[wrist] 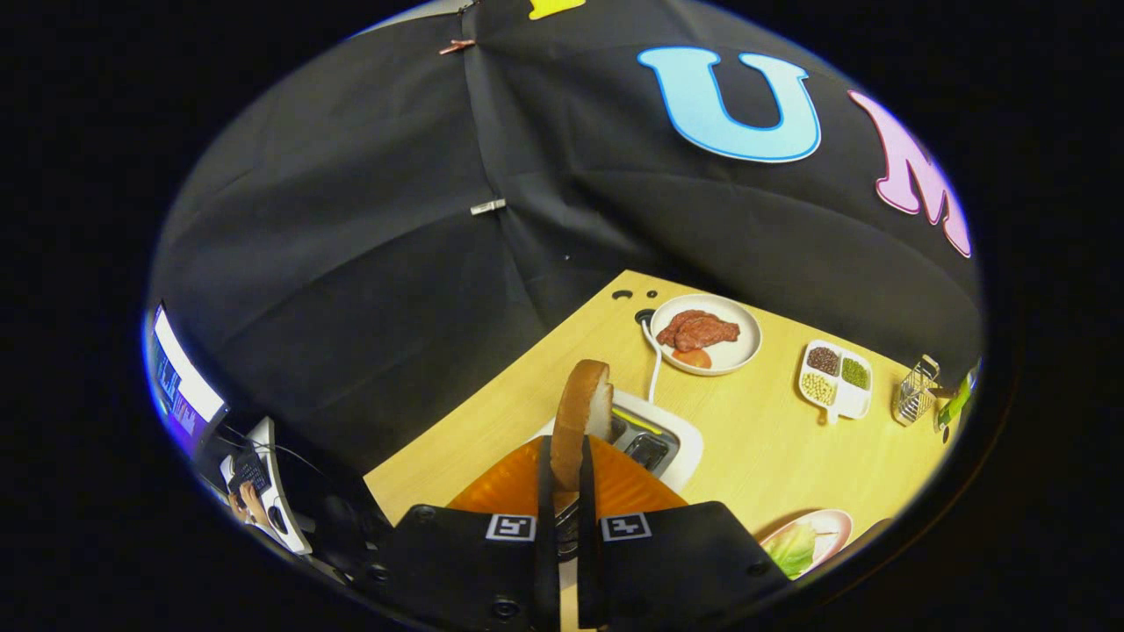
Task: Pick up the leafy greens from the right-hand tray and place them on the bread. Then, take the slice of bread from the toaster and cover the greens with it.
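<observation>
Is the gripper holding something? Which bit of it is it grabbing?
Yes. The gripper is shut on the slice of bread, pinching its lower end between both fingers, above the toaster; the rest of the slice sticks up beyond them.

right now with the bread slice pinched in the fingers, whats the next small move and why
Probably carry the bread slice, clamped edge-up in the gripper above the toaster, toward the plate with the greens, which are not yet covered.
</observation>
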Tool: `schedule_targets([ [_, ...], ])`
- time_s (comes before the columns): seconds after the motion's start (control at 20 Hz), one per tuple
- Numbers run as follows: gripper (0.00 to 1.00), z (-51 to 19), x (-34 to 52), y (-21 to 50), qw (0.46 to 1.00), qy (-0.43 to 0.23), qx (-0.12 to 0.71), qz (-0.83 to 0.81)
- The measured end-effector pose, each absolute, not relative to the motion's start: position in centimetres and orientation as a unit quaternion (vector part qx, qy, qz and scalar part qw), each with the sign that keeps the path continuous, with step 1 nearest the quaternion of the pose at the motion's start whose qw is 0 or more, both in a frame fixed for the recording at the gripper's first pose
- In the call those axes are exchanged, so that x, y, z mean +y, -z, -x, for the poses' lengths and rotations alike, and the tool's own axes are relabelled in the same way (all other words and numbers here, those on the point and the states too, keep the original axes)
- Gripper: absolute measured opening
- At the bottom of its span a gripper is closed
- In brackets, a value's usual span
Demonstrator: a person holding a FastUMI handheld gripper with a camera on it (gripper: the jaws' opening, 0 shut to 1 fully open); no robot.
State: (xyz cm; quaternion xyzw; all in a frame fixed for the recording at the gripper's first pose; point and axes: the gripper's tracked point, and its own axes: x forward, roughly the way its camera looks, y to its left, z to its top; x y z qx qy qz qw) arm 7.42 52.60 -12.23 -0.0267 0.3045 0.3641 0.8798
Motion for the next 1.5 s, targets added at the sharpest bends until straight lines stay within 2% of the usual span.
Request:
schedule_targets([
  [0.35,0.12,-9.6,47.4,8.2,0.896,-0.336,0.288,-0.042],
  [0.6,0.12,-11.1,41.8,8.0,0.908,-0.304,0.283,-0.061],
  [1.15,0.12,-11.2,28.7,14.6,0.91,-0.213,0.333,-0.122],
  [1.5,0.12,-9.1,24.4,20.2,0.897,-0.179,0.377,-0.146],
])
